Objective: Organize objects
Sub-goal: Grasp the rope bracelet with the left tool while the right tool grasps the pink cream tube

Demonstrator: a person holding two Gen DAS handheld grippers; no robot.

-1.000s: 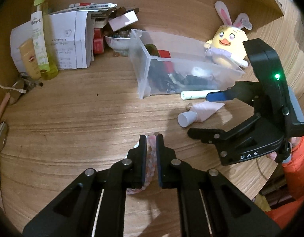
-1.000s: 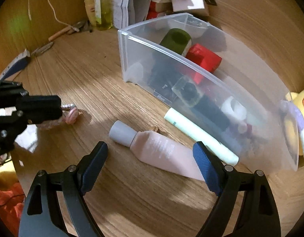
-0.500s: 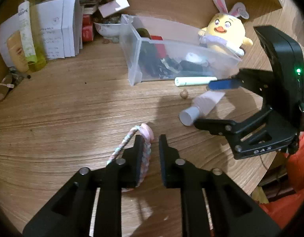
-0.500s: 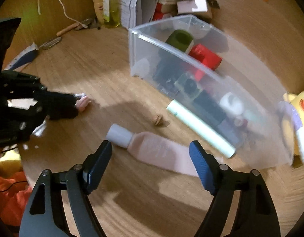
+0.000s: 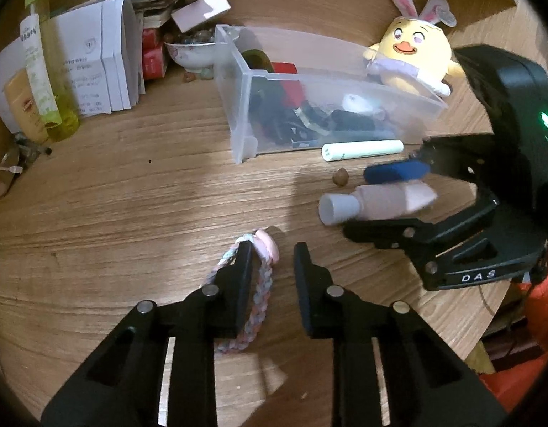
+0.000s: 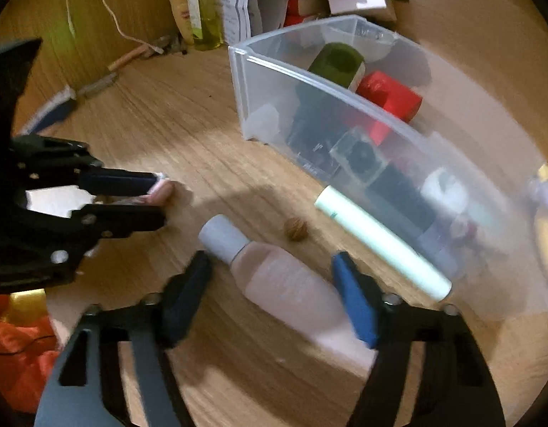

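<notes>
A braided pastel hair tie with a pink bead (image 5: 263, 277) lies on the wooden table (image 5: 131, 213). My left gripper (image 5: 272, 252) is open over it, and the tie rests against the left finger; the gripper also shows in the right wrist view (image 6: 156, 195). A pink tube with a white cap (image 6: 274, 277) lies between the fingers of my open right gripper (image 6: 270, 270), which also shows in the left wrist view (image 5: 380, 203), where the tube (image 5: 377, 201) is seen too. A clear plastic bin (image 5: 331, 89) holds several cosmetics.
A pale green tube (image 5: 363, 149) lies against the bin's front, and a small brown nut (image 5: 340, 178) lies nearby. A yellow plush chick (image 5: 412, 57) sits behind the bin. Papers, a bowl and bottles (image 5: 57, 82) crowd the back left. The table edge runs at the right.
My left gripper has opened and let go of the hair tie, which now lies on the table. My right gripper has moved forward so that its fingers straddle the pink tube.
</notes>
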